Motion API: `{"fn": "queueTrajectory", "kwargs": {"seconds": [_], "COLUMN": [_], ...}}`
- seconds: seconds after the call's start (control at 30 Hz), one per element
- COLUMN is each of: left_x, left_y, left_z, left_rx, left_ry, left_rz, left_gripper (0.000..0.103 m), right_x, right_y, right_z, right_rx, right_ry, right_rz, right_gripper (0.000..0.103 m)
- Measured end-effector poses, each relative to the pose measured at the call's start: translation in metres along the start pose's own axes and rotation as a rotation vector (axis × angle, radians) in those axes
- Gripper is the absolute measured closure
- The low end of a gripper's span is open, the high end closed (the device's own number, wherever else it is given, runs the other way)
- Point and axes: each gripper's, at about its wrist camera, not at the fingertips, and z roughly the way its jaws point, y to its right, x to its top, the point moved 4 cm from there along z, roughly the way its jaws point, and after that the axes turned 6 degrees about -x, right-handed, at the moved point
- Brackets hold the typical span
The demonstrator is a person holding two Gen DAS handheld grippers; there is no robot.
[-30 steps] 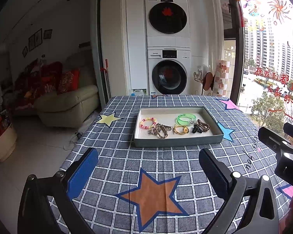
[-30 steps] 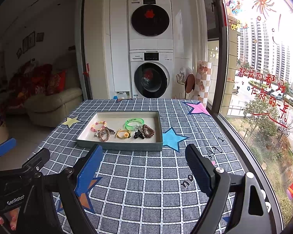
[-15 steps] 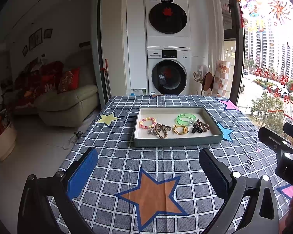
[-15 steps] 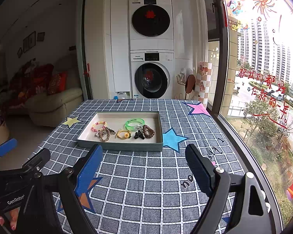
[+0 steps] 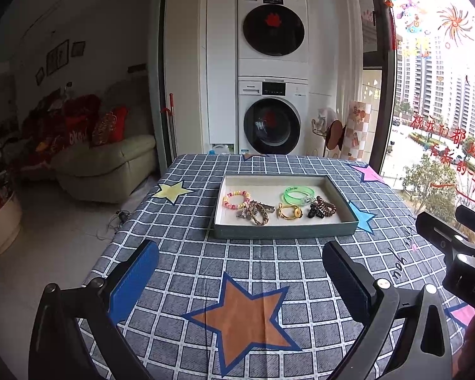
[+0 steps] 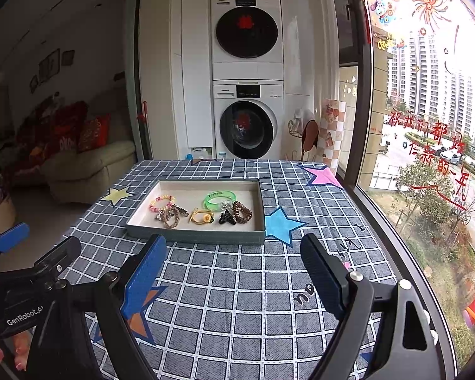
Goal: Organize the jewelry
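Observation:
A shallow grey-green tray (image 5: 285,231) (image 6: 193,236) sits mid-table. In it lie a pastel bead bracelet (image 5: 236,199) (image 6: 160,203), a green bangle (image 5: 298,195) (image 6: 220,199), a yellow flower piece (image 5: 289,211) (image 6: 201,216), a braided chain (image 5: 256,212) (image 6: 169,217), a black clip (image 5: 314,212) (image 6: 226,218) and a brown coil tie (image 5: 326,205) (image 6: 242,211). My left gripper (image 5: 240,280) is open and empty, above the table in front of the tray. My right gripper (image 6: 233,272) is open and empty, also short of the tray.
The table has a blue checked cloth with stars (image 5: 237,313). A window (image 6: 427,126) runs along the right edge. Stacked washing machines (image 5: 272,95) stand behind the table, a sofa (image 5: 104,161) to the left. The right gripper shows in the left wrist view (image 5: 459,253).

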Motion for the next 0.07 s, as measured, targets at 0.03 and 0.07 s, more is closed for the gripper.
{"fn": "queueTrajectory", "kwargs": {"seconds": [0.03,0.07], "left_x": [0.0001,0.0], "left_y": [0.0009,0.0016], "left_z": [0.0002,0.0004], "left_rx": [-0.002,-0.002], "left_ry": [-0.001,-0.004], "left_rz": [0.003,0.004], "left_gripper": [0.0,0.0], "right_x": [0.0001,0.0], "right_y": [0.0007,0.0009], "right_z": [-0.0001,-0.0001], "right_rx": [0.0,0.0], "right_ry": [0.0,0.001], "right_rz": [0.001,0.001], "right_gripper": [0.014,0.014]}}
